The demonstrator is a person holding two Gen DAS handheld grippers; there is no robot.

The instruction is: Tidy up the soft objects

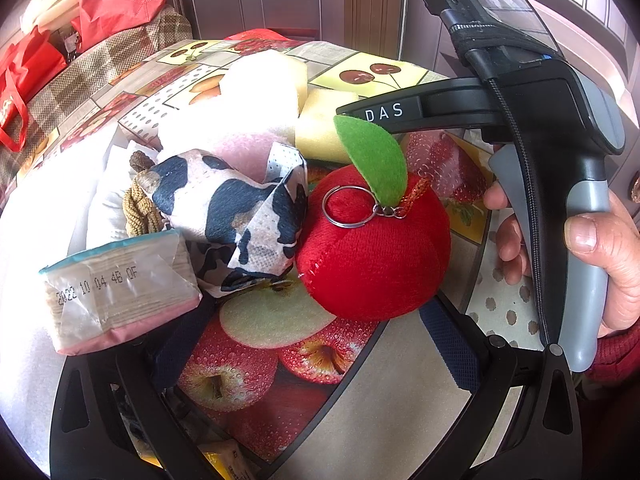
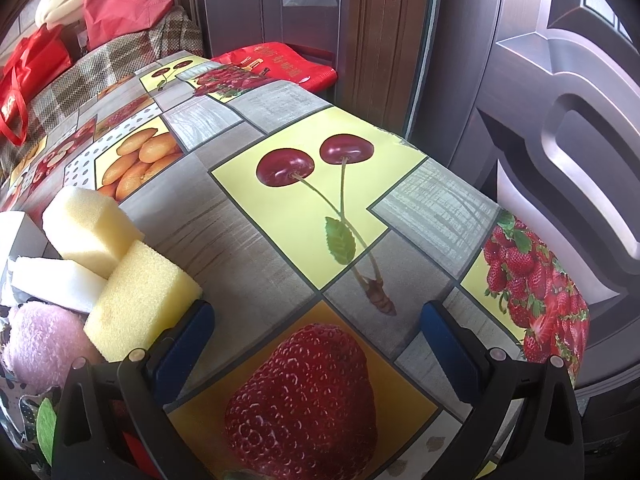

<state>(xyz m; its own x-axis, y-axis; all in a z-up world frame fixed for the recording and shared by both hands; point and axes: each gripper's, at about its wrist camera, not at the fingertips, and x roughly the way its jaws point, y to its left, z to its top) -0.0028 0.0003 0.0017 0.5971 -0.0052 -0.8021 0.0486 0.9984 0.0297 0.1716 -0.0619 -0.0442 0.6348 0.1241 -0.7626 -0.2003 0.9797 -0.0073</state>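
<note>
Left tongs (image 1: 308, 344) are standing apart, empty; plush apple (image 1: 372, 252) is sitting just ahead between them. Right tongs (image 2: 316, 340) are gaping over bare surface (image 2: 256, 248); yellow sponge (image 2: 140, 300) is touching their left finger, surface edge lying ahead.
</note>
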